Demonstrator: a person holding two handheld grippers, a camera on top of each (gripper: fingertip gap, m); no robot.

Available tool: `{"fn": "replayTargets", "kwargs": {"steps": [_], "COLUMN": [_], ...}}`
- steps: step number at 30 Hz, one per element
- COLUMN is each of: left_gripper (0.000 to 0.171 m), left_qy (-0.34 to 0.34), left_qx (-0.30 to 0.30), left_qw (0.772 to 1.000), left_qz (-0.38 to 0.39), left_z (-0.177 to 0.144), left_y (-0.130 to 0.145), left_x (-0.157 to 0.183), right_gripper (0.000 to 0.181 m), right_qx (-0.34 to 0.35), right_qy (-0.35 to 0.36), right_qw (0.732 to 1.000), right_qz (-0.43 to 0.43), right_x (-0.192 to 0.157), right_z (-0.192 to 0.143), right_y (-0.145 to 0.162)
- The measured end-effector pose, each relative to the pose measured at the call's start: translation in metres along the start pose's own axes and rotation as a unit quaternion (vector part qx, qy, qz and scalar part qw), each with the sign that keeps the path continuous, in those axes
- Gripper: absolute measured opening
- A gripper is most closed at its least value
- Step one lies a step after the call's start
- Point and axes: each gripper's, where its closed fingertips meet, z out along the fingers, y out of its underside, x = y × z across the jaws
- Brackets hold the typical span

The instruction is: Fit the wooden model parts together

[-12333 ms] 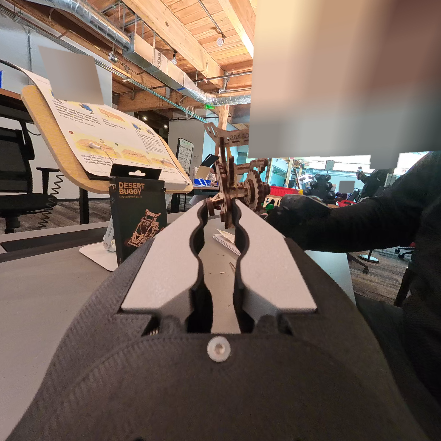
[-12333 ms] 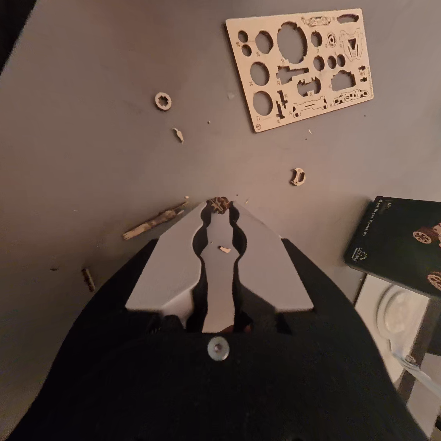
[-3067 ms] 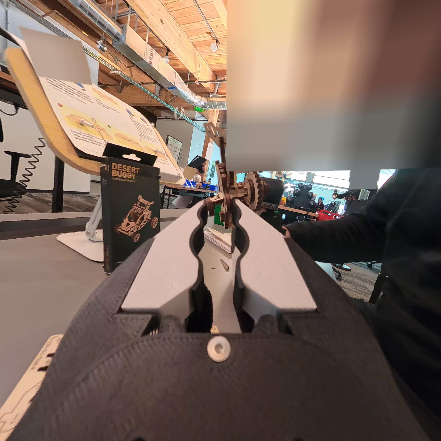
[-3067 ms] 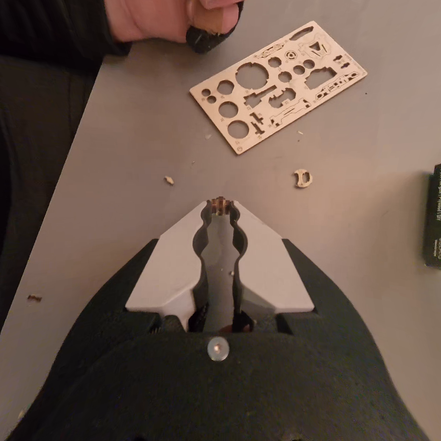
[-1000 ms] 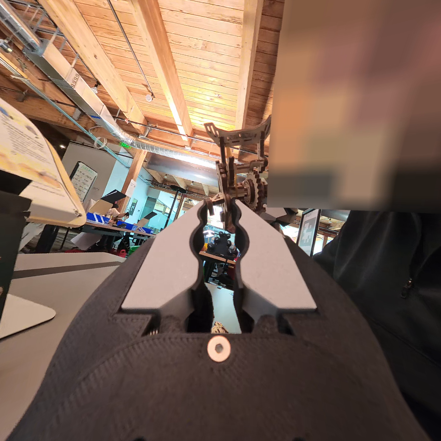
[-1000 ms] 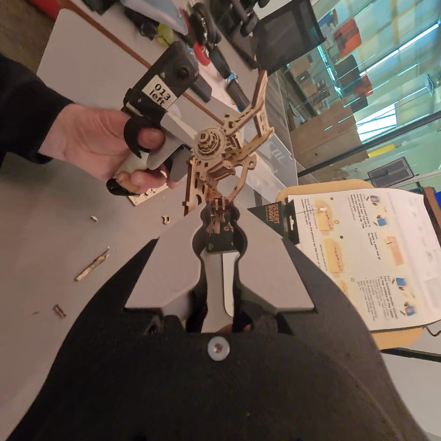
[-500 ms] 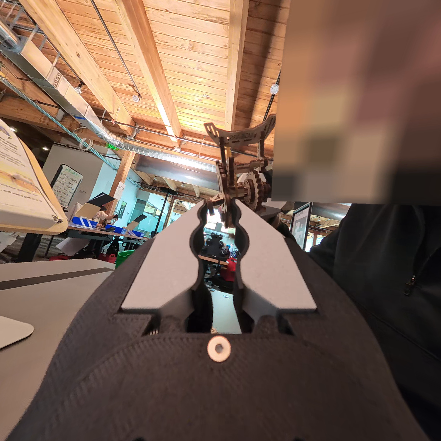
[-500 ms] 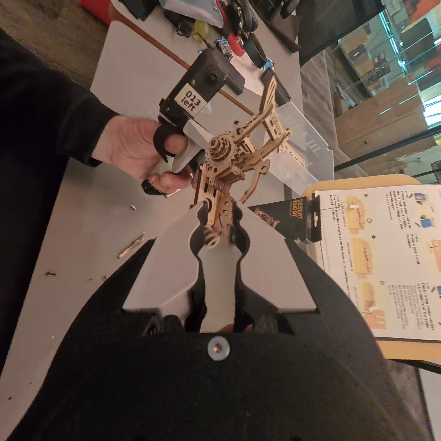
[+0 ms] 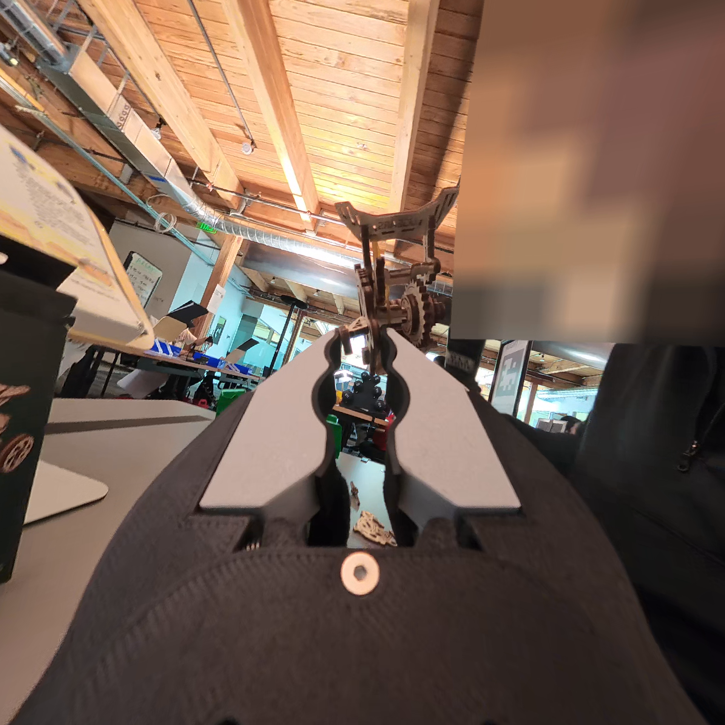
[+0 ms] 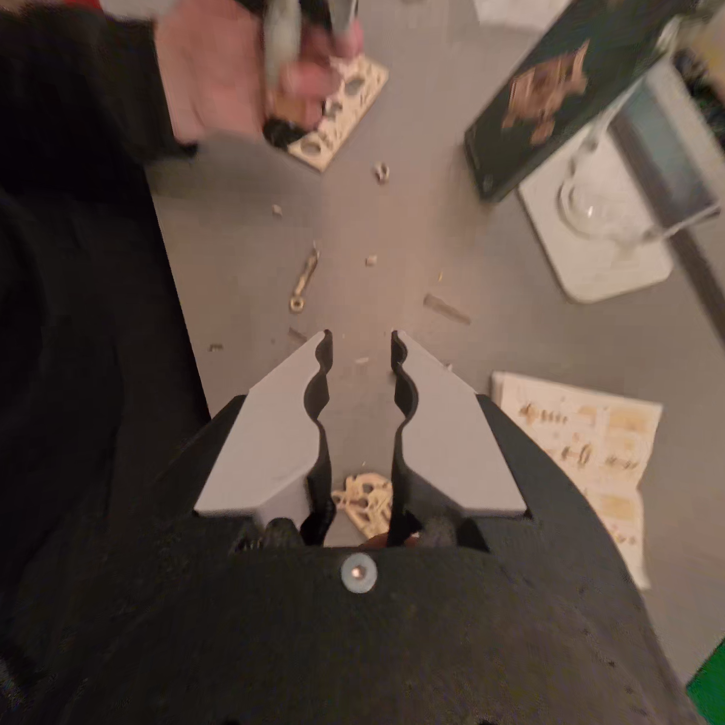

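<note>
My left gripper (image 9: 363, 337) is shut on the wooden model assembly (image 9: 392, 298), a gear frame with a curved top bar, held up in the air. My right gripper (image 10: 359, 333) is open and empty, pointing down at the grey table (image 10: 392, 219). A flat wooden part (image 10: 365, 498) lies on the table under its jaws. A thin wooden rod piece (image 10: 304, 280) and small scraps lie ahead of it. A punched-out wooden sheet (image 10: 341, 113) lies farther off, partly hidden by the hand (image 10: 235, 70) that holds the left gripper. The right wrist view is blurred.
A dark kit box (image 10: 549, 98) stands at the upper right on a white stand base (image 10: 604, 255). A folded instruction sheet (image 10: 580, 443) lies to the right. The table's left edge (image 10: 172, 274) runs along a dark sleeve. The box (image 9: 27, 412) also shows left. My right fingertips sit around 20 centimeters from my left ones. Measured from the fingertips, the thin wooden rod piece (image 10: 304, 280) is 15 centimeters or so from the right gripper and 20 centimeters from the left.
My right gripper has let go of the small wooden piece at the model, opened, and swung down to face the table. The left gripper still holds the model up, tilted slightly.
</note>
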Motion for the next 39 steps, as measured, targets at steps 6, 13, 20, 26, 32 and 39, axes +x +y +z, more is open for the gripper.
{"fn": "replayTargets", "kwargs": {"steps": [6,13,20,26,32,39], "left_gripper": [0.017,0.016,0.017,0.017,0.016,0.016], "left_qy": [-0.007,-0.001,0.003,0.007,0.01,0.009], "left_qx": [-0.011,-0.028,-0.031,-0.028,-0.033,-0.039], "left_qw": [1.0,0.999,0.999,0.999,0.999,0.999], "left_qz": [-0.004,-0.018,-0.025,-0.027,-0.034,-0.036], "left_z": [0.003,0.011,0.014,0.013,0.016,0.018], "left_y": [0.008,0.027,0.03,0.029,0.032,0.037], "left_x": [-0.011,-0.016,-0.023,-0.023,-0.023,-0.024], "right_gripper": [0.027,0.026,0.015,0.002,0.006,0.016], "right_qx": [-0.013,-0.035,-0.068,-0.084,-0.058,-0.078], "right_qy": [0.037,0.064,0.032,0.004,0.0,0.03], "right_qw": [0.992,0.987,0.987,0.984,0.982,0.987], "right_qz": [0.118,0.14,0.145,0.158,0.178,0.135], "right_x": [0.014,0.04,0.061,0.049,0.038,0.054], "right_z": [0.024,0.069,0.085,0.09,0.07,0.047], "right_y": [0.055,0.081,0.076,0.093,0.097,0.109]}}
